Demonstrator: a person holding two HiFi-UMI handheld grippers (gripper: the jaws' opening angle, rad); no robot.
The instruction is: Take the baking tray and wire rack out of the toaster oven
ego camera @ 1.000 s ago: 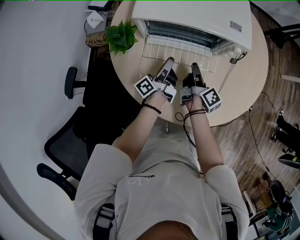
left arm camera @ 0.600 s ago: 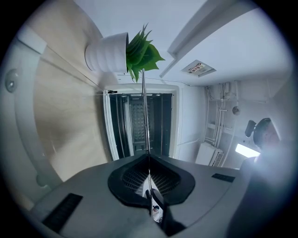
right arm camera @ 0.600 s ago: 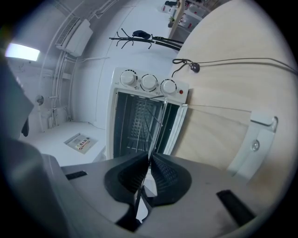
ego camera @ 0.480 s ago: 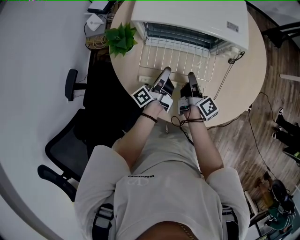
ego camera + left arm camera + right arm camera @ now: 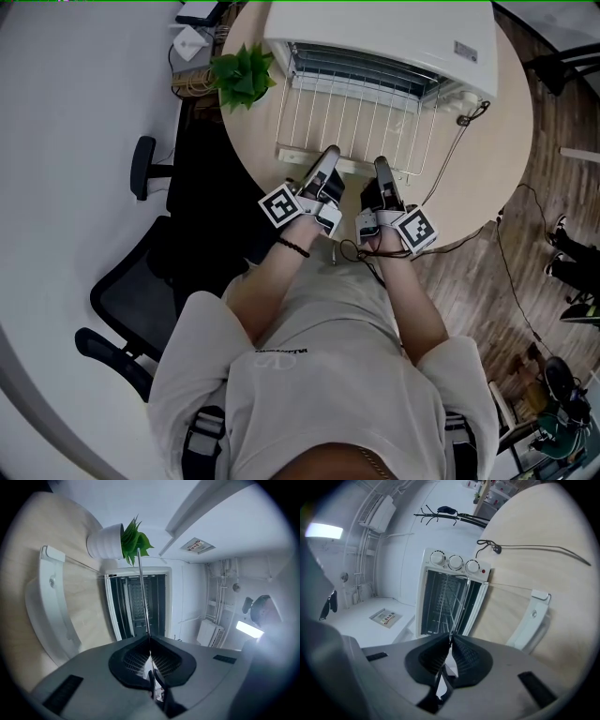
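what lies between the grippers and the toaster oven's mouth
In the head view the wire rack spans it, above the open door; left gripper and right gripper both clamp its near edge.

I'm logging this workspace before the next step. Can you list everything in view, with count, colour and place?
white toaster oven: one, white, at the back of the table, door folded down open
metal wire rack: one, silver, sticking partway out of the oven above the open door
green plant in a white pot: one, green and white, on the table left of the oven
thin black cord: one, black, lying on the table right of the oven
round light wood table: one, beige, under all of these
black office chair: one, black, on the floor at the person's left
left gripper: one, black and white, shut on the rack's front edge
right gripper: one, black and white, shut on the rack's front edge
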